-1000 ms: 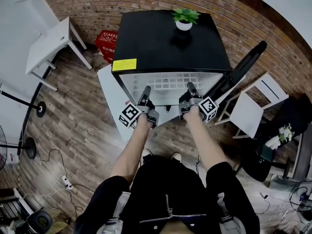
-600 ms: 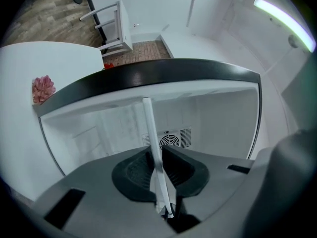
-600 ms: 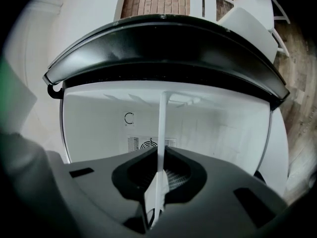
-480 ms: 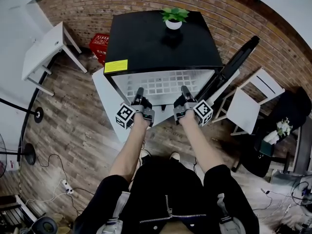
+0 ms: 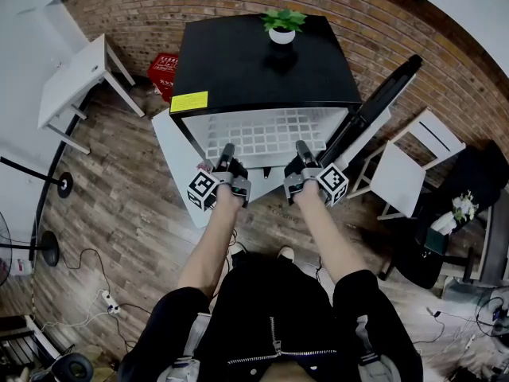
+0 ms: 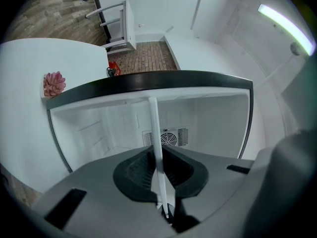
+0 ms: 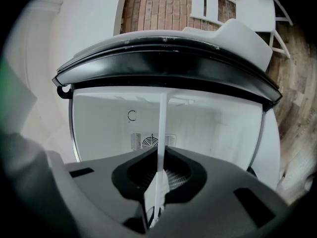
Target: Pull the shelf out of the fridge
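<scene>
The black fridge (image 5: 262,62) stands with its door (image 5: 374,110) swung open on the right. The white wire shelf (image 5: 266,134) sits at its open front, and its grid shows just forward of the fridge's top. The left claw (image 5: 226,151) has just been closing, and its jaws now pinch the shelf's front edge, a thin white bar between them. The right claw (image 5: 303,148) is clamped narrow on the same edge, further right. With both sides gripped, I judge the shelf ready for an even pull straight outward
</scene>
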Tool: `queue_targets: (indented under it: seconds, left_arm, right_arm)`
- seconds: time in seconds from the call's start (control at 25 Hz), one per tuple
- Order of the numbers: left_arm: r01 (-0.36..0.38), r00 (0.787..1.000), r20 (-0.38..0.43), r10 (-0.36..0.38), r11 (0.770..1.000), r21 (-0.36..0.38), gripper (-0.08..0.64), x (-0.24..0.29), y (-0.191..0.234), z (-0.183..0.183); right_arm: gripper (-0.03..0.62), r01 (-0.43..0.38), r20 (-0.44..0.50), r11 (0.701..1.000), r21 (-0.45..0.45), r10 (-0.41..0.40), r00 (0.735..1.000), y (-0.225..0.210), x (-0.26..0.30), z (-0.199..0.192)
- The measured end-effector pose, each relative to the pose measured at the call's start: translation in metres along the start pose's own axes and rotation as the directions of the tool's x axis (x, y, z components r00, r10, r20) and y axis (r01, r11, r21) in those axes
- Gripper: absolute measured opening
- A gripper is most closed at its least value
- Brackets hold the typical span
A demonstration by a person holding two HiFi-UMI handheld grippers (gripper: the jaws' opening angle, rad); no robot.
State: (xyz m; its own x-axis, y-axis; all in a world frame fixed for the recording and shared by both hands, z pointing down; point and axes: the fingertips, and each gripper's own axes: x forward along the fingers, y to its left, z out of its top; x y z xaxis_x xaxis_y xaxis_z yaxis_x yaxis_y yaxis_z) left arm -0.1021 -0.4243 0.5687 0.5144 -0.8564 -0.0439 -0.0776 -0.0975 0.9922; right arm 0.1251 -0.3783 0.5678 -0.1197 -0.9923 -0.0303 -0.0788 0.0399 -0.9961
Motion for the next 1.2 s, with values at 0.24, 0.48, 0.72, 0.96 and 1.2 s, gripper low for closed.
queue_targets:
  seconds: [0.24,0.48,0.72,0.96,1.2]
  left_arm:
    - [0.003,1.000,0.000,-0.003,1.000,-0.011,0.043,-0.006,-0.001,-0.002]
    - [-0.003,1.000,0.001,0.003,1.000,-0.023,0.041,-0.010,-0.001,-0.004]
    - [0.006,1.000,0.016,-0.006,0.999,-0.049,0.041,-0.010,0.002,-0.002]
    - [0.005,0.998,0.057,0.000,0.996,-0.085,0.041,-0.010,0.006,-0.004]
    - [0.006,1.000,0.031,-0.004,0.997,-0.079,0.041,-0.007,0.006,-0.001]
  right_arm:
    - [0.025,0.006,-0.014,1.000,-0.010,-0.006,1.000,-0.003,-0.005,0.000]
    - [0.028,0.007,-0.036,1.000,-0.027,-0.008,0.999,-0.002,-0.009,-0.001]
    - [0.029,-0.013,-0.102,0.995,-0.100,0.003,0.995,0.000,-0.008,-0.001]
    - [0.027,-0.023,-0.122,0.999,-0.047,0.017,0.992,-0.003,-0.009,0.009]
    - [0.023,-0.015,-0.175,1.000,-0.014,0.012,0.984,-0.006,-0.007,0.009]
